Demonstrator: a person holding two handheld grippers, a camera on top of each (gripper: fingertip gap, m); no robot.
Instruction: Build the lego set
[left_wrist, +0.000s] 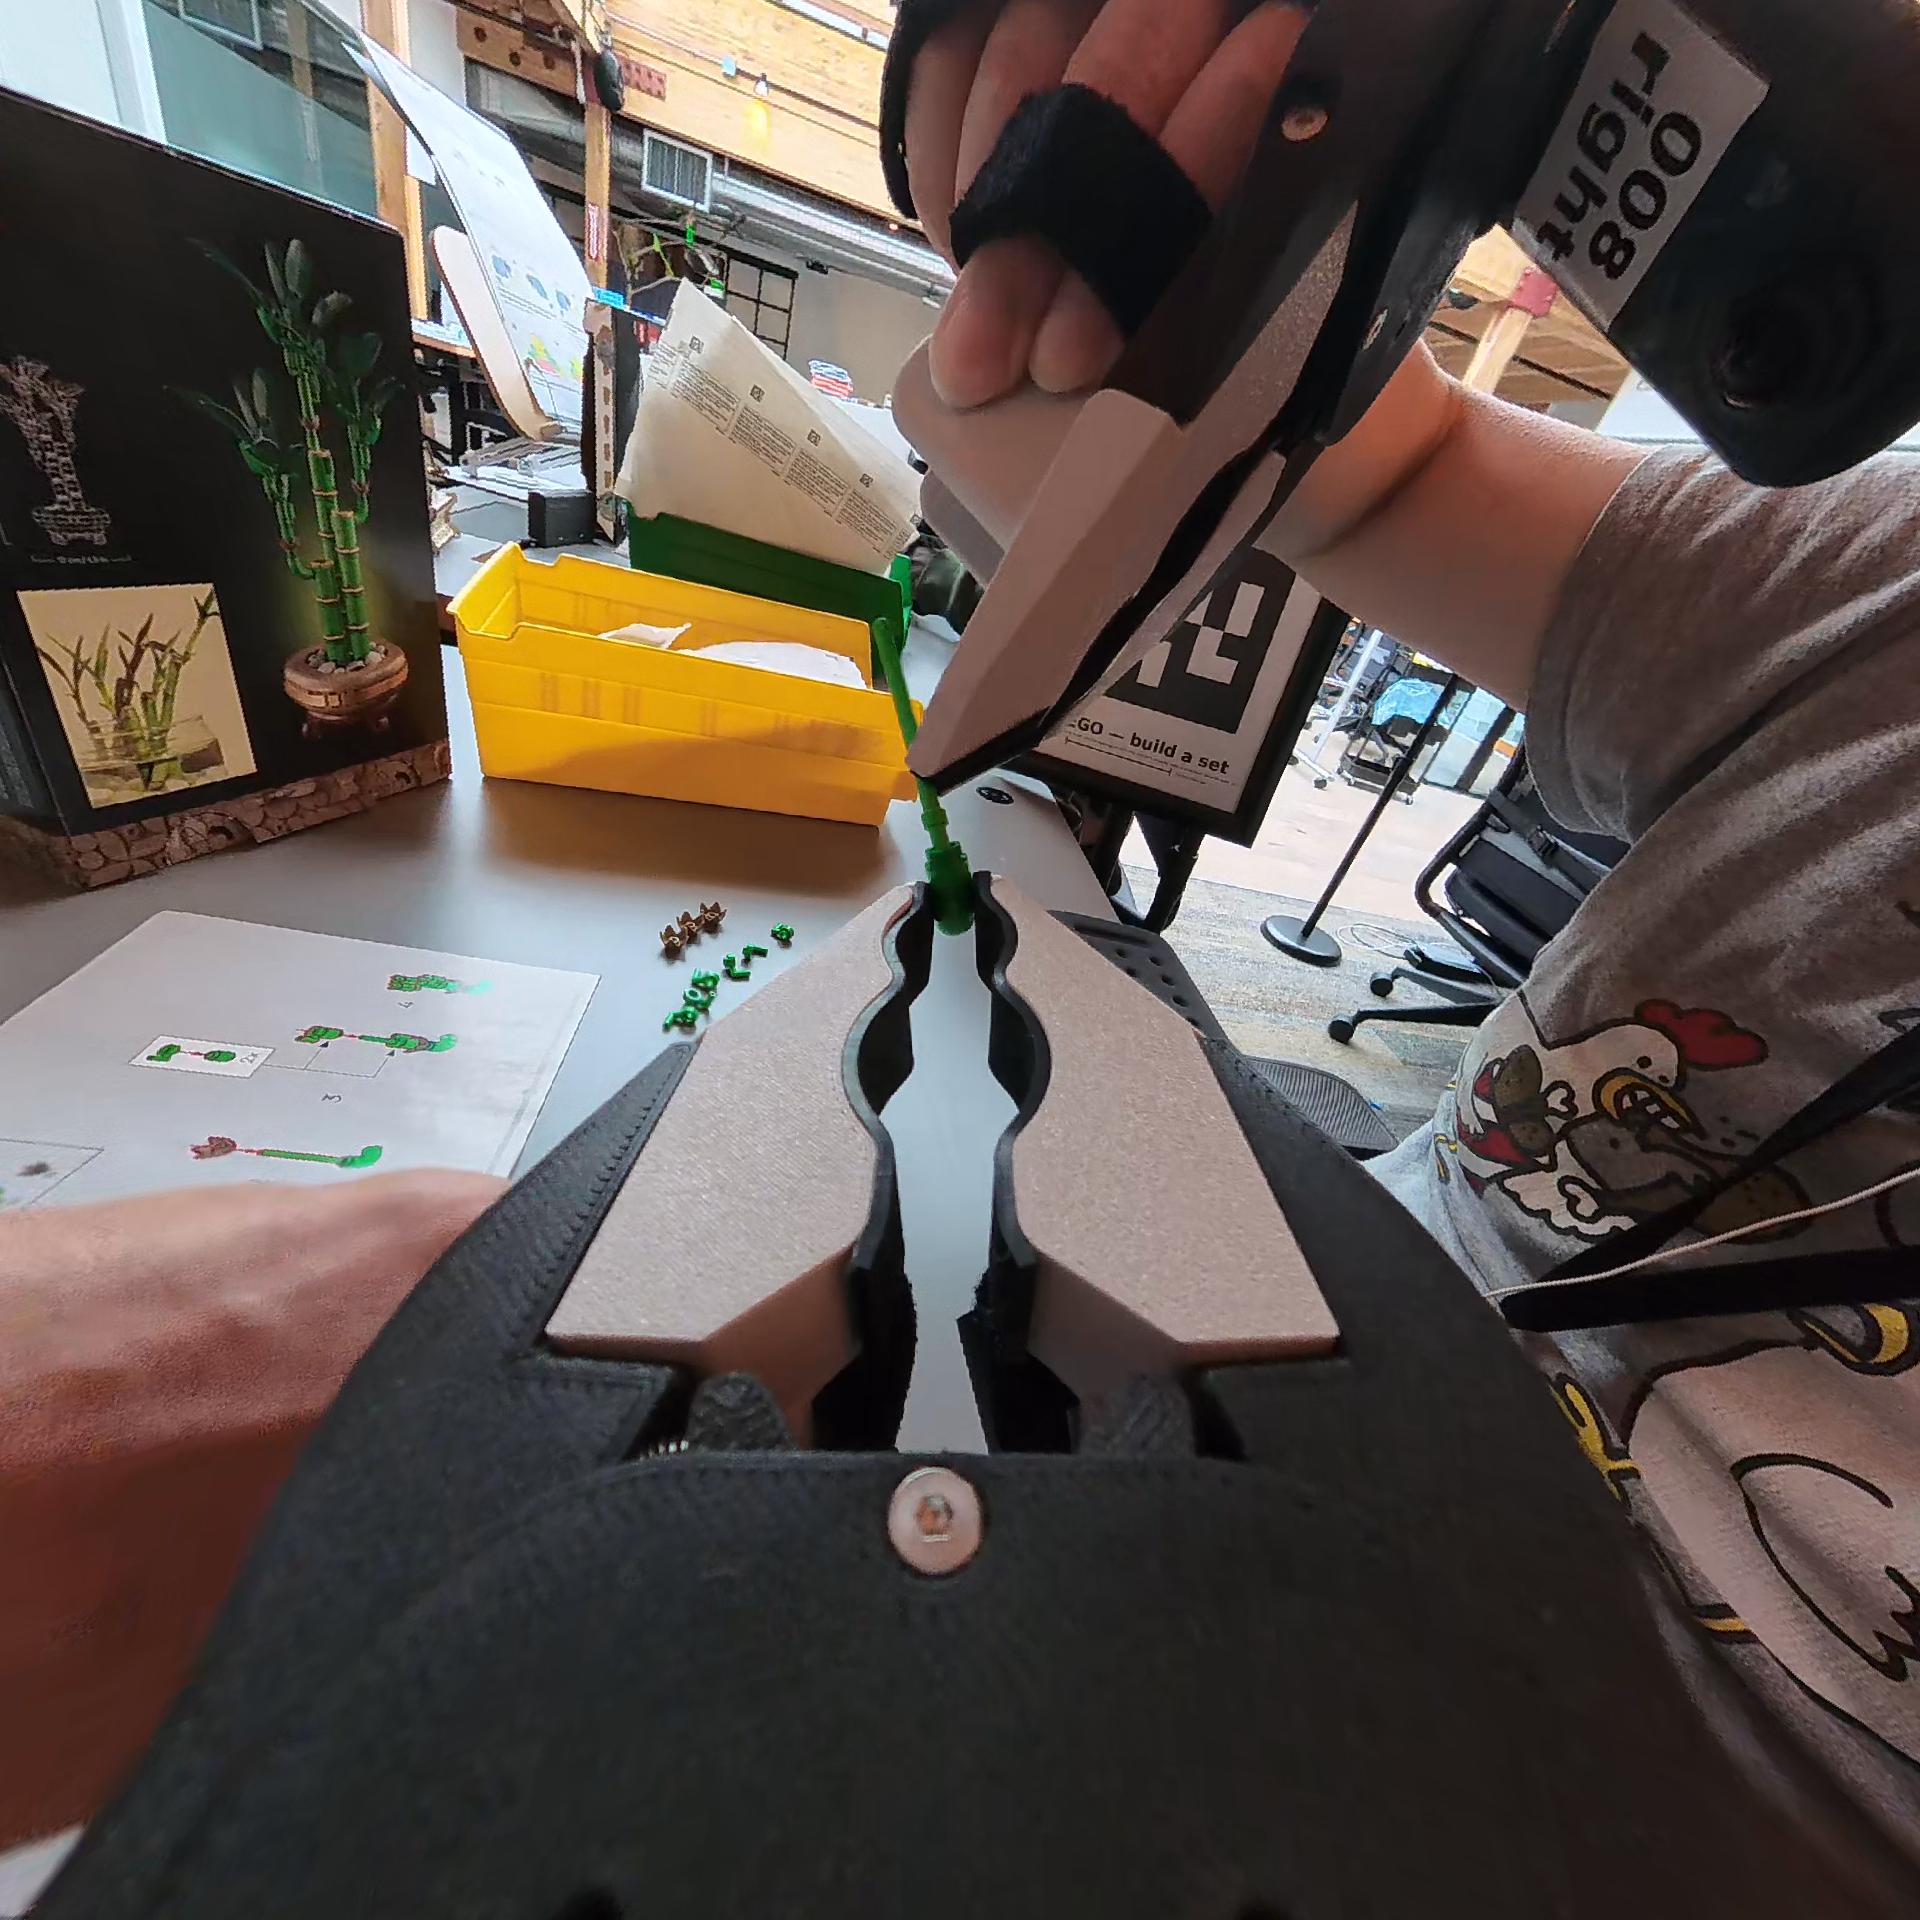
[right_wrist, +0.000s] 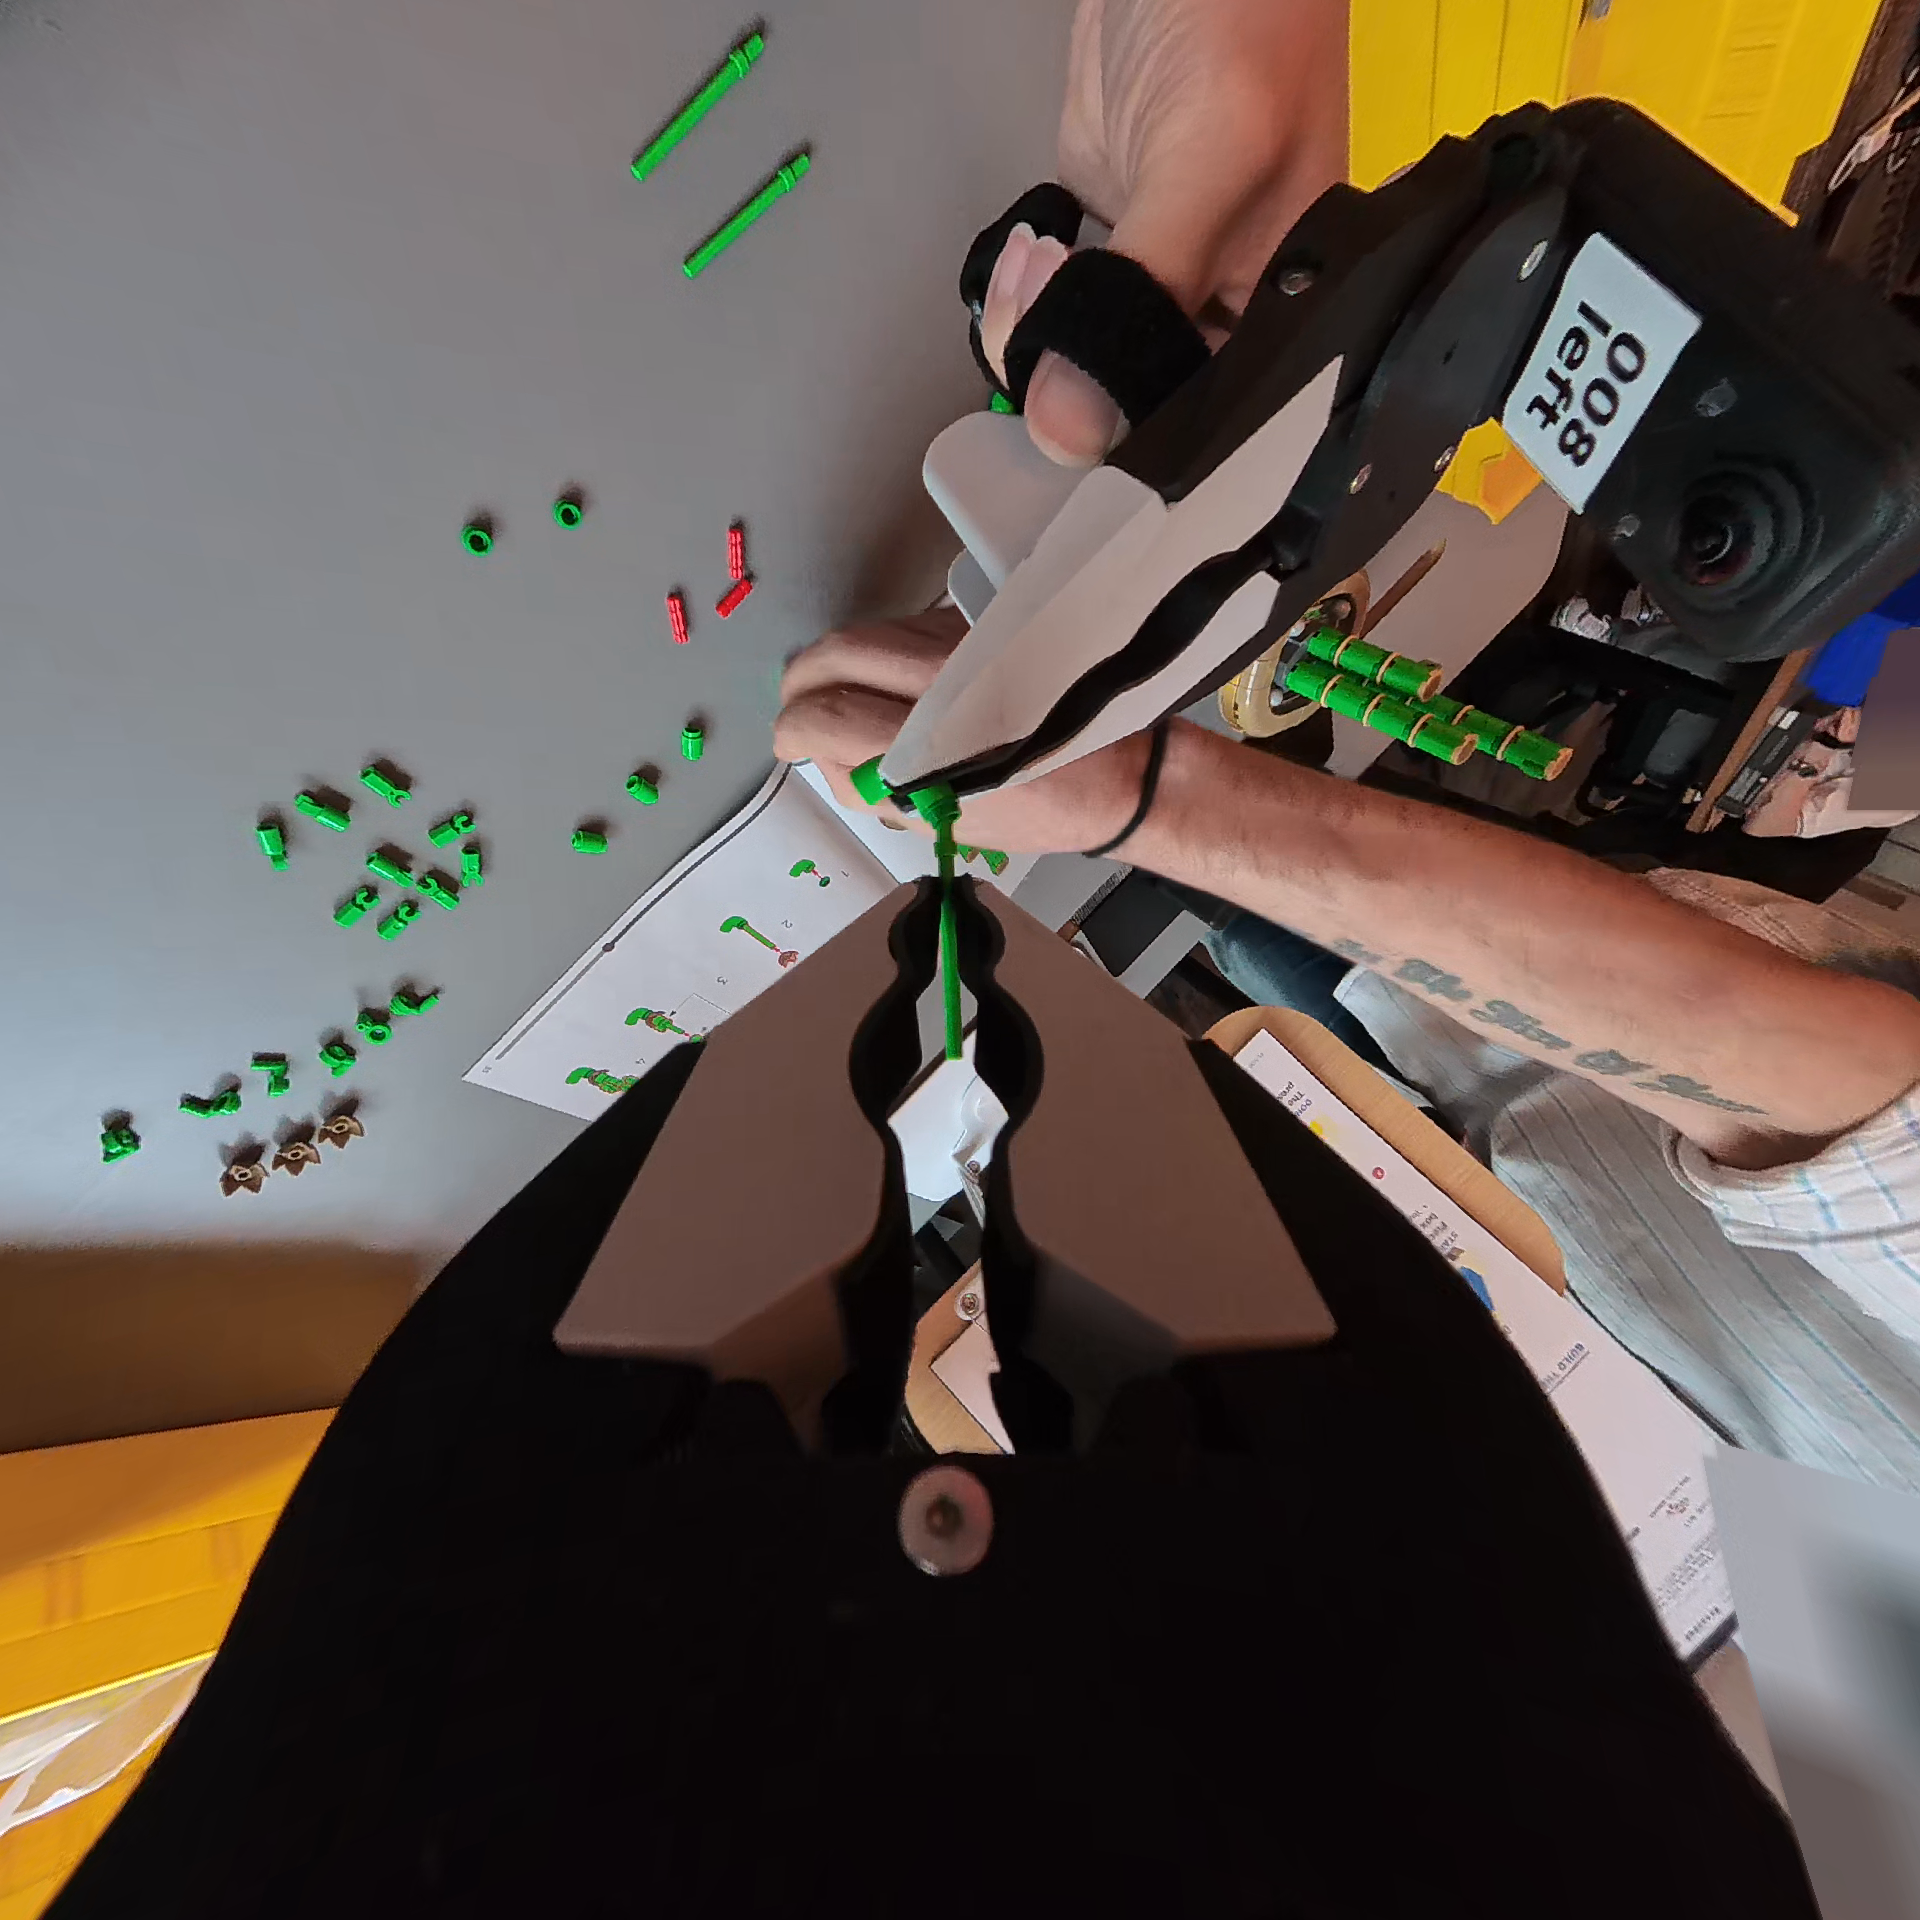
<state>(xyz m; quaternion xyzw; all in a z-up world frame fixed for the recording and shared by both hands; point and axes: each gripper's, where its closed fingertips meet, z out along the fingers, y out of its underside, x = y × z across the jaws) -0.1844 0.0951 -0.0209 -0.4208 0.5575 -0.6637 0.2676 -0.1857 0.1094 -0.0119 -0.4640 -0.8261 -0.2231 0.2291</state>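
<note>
My left gripper (left_wrist: 951, 894) is shut on a small green connector piece (left_wrist: 952, 885) at its fingertips. A thin green rod (left_wrist: 900, 698) sticks up out of that piece. My right gripper (left_wrist: 928, 774) comes down from the upper right and is shut on the rod just above the connector. In the right wrist view the right gripper (right_wrist: 948, 888) pinches the green rod (right_wrist: 952, 977), which runs back between its fingers. The left gripper (right_wrist: 896, 781) holds the green connector (right_wrist: 871, 781) at the rod's end. Both are held above the grey table (left_wrist: 416, 862).
Loose green pieces (right_wrist: 390, 862), three red pins (right_wrist: 727, 582), two long green rods (right_wrist: 743, 213) and brown pieces (right_wrist: 296, 1148) lie on the table. An instruction sheet (left_wrist: 281, 1049), a yellow bin (left_wrist: 675, 686) and the set's box (left_wrist: 208, 478) stand behind. Assembled bamboo stalks (right_wrist: 1423, 707) lie to the right. My left and right fingertips are right by each other.
</note>
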